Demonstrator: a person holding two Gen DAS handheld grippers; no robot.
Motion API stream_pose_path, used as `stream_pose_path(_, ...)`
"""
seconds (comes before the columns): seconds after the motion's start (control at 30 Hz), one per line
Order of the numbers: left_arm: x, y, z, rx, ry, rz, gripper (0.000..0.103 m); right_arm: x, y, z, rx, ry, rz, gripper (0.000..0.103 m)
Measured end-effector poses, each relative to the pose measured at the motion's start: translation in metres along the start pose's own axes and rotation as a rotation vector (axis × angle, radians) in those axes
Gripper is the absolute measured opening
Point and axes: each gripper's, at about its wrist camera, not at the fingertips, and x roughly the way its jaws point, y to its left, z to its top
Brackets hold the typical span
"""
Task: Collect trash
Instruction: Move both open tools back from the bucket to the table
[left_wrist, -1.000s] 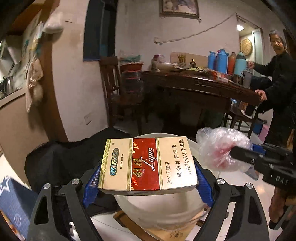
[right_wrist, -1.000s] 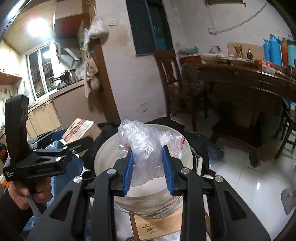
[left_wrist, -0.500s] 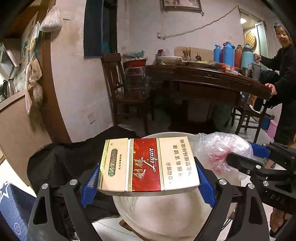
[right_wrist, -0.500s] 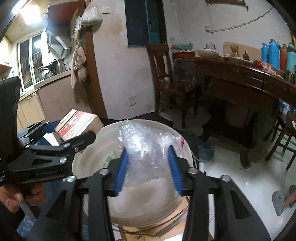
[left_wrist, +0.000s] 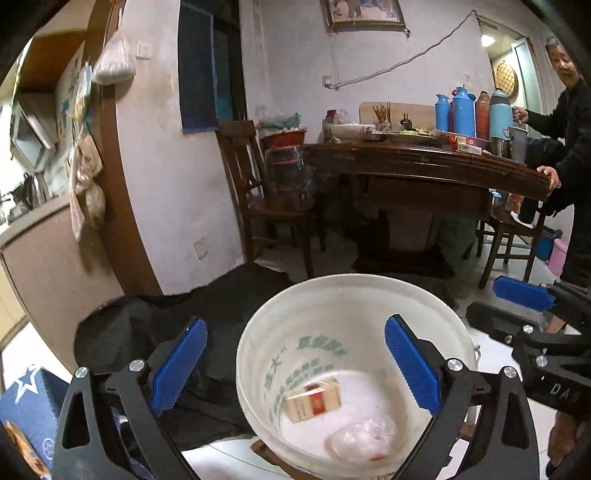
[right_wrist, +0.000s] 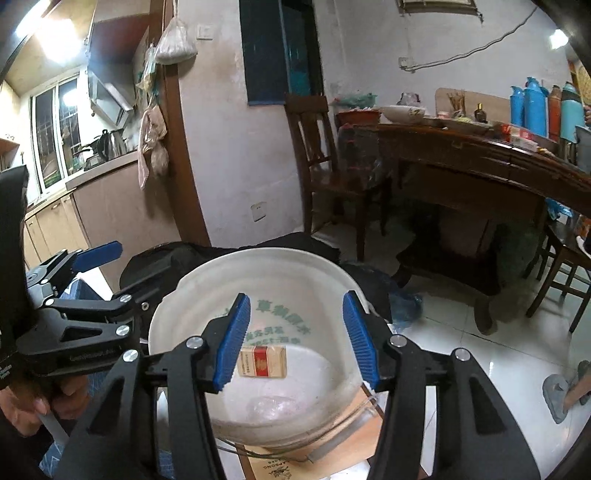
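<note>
Left wrist view: the left tool (left_wrist: 295, 369) hangs over the round white plastic bucket (left_wrist: 369, 291), its blue pads wide apart and still spreading, nothing between them. In the bucket lie the red-and-cream cigarette pack (left_wrist: 314, 400) and the crumpled clear plastic bag (left_wrist: 364, 439).

Right wrist view: the right tool (right_wrist: 297, 338) is above the same bucket (right_wrist: 266, 258), jaws apart and opening, empty. The pack (right_wrist: 263, 362) rests on the bucket floor, the bag (right_wrist: 273, 406) nearer the camera.
</note>
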Motion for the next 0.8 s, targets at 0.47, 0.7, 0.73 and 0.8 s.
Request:
stream_pose_path(0.47,-0.112,-0.026,-0.018,-0.056,-0.091,0.081,0.097,-0.089,0.008,-0.013,-0.018,-0.083,-0.046,0.055)
stream_pose_path(0.7,-0.156,-0.034,-0.022,-0.084,-0.136,0.122,0.097,-0.117,0.024,-0.019,-0.054,-0.102,-0.020,0.057)
stream_pose_path(0.73,-0.158,-0.035,-0.022,-0.083,-0.137,0.125,0.097,-0.119,0.025,-0.019,-0.060,-0.105,-0.020,0.057)
stream_pose_path(0.8,-0.165,-0.037,-0.022,-0.082,-0.141,0.131,0.097,-0.121,0.027,-0.018,-0.066,-0.107,-0.016,0.058)
